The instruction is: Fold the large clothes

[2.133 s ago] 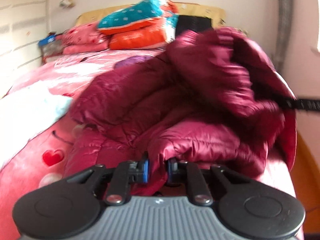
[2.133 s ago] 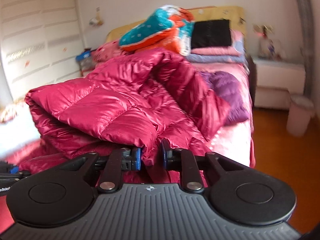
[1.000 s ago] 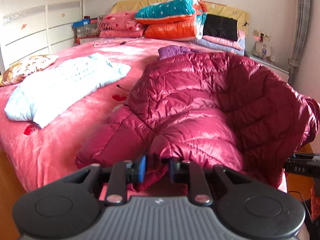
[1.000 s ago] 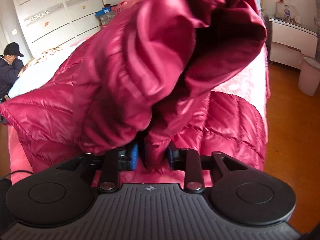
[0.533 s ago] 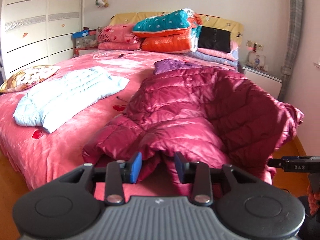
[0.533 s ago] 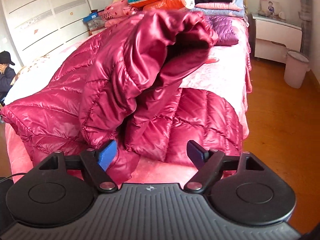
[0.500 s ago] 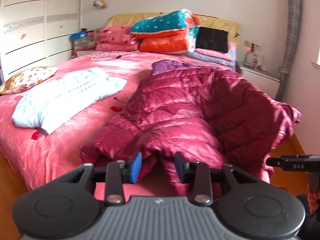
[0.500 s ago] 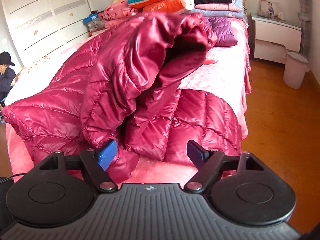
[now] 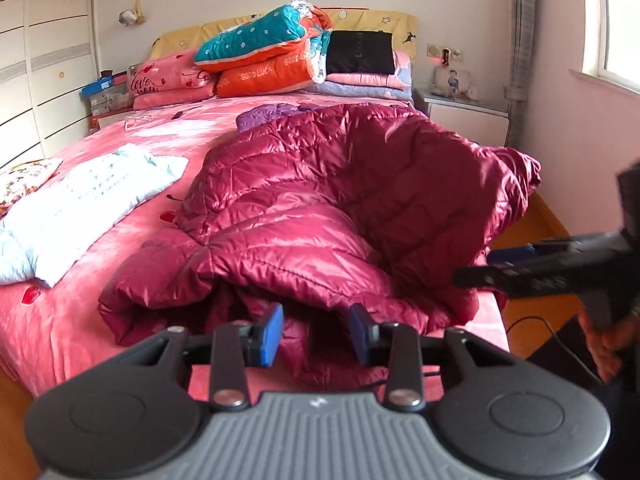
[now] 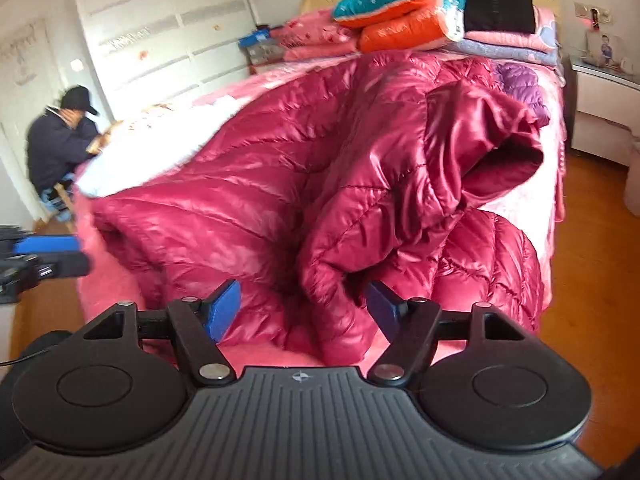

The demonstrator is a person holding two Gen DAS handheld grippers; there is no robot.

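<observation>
A dark red puffy down jacket (image 9: 320, 208) lies in a folded heap on the near right corner of the pink bed (image 9: 60, 320). My left gripper (image 9: 316, 334) stands open just short of the jacket's near edge, its blue pads apart and touching nothing. In the right wrist view the jacket (image 10: 280, 184) hangs partly over the bed's side. My right gripper (image 10: 303, 312) is wide open, its jaws closing. A hanging fold of the jacket sits in line with the gap, and neither pad presses on it. Each gripper shows at the edge of the other's view: right gripper (image 9: 540, 268), left gripper (image 10: 40, 256).
A light blue garment (image 9: 80, 208) lies on the bed's left side and a purple one (image 9: 268, 114) behind the jacket. Stacked pillows and quilts (image 9: 272, 56) line the headboard. A nightstand (image 9: 460, 114) stands right. A person (image 10: 60, 140) sits beyond the bed's far side.
Both grippers were shut on the jacket's edge a second ago. They have let go and drawn back, and the jacket has settled on the bed. The right jaws swung wide.
</observation>
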